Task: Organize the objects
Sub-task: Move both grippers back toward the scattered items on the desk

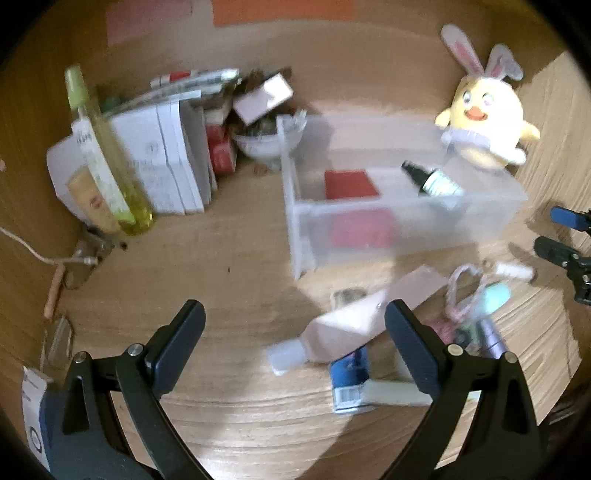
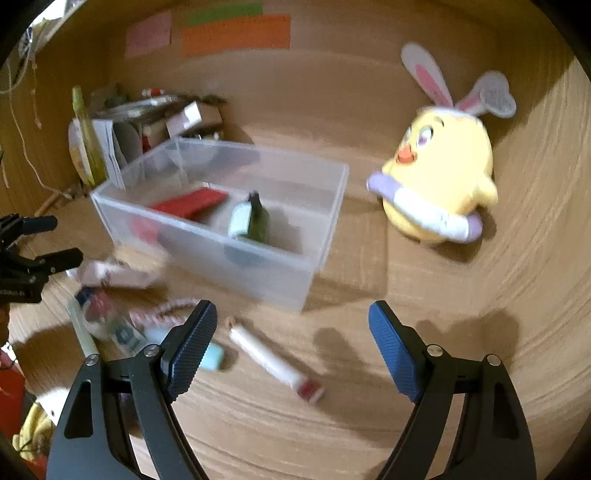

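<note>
A clear plastic bin (image 1: 306, 229) (image 2: 321, 254) stands on the wooden table, holding a red box (image 1: 351, 184) (image 2: 190, 203) and a small dark bottle (image 1: 432, 181) (image 2: 255, 221). In front of it lie loose items: a pale pink tube (image 1: 347, 332) (image 2: 110, 275), a blue-and-white pack (image 1: 349, 384) (image 2: 122, 334), a teal-capped item (image 1: 495, 299) (image 2: 212, 356) and a white tube with a red cap (image 2: 269, 360). My left gripper (image 1: 295, 332) is open above the table, just left of the pink tube. My right gripper (image 2: 291, 332) is open over the white tube, nothing between its fingers.
A yellow plush chick with bunny ears (image 1: 484, 122) (image 2: 439, 181) sits right of the bin. White books (image 1: 166, 162), a tall yellow-green bottle (image 1: 107, 166) and small boxes crowd the back left corner. Coloured paper notes (image 2: 236, 33) hang on the wall.
</note>
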`<state>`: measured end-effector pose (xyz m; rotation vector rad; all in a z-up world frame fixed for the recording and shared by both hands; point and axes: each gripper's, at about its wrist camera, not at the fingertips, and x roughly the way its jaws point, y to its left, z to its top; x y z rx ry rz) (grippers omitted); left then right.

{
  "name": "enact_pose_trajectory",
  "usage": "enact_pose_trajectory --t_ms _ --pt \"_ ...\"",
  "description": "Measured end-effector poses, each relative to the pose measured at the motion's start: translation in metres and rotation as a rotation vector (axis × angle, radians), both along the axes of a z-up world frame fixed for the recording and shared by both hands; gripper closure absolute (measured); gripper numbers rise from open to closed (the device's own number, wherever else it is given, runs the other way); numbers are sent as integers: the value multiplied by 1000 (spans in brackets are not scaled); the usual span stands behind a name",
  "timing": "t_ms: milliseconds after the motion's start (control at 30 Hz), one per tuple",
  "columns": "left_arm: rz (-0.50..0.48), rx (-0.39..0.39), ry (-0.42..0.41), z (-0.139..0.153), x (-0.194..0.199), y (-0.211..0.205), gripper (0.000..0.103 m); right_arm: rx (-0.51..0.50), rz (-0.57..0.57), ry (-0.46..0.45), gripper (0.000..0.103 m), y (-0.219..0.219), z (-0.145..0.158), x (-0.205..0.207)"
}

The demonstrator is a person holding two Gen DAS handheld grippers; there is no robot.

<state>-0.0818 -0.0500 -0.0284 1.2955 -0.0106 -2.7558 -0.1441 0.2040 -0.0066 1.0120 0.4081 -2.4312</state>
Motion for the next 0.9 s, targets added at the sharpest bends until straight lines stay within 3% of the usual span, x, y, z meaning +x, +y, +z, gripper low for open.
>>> enact_pose_trajectory --t_ms 267,533,900 --pt "-18 2 -76 -26 -1 -3 4 35 -5 -80 21 8 -30 -6" --pt "-91 9 -107 -30 -18 10 4 36 25 -120 23 0 -46 -12" --pt "-109 90 -125 -33 -30 0 4 32 39 -146 64 -6 -47 -5"
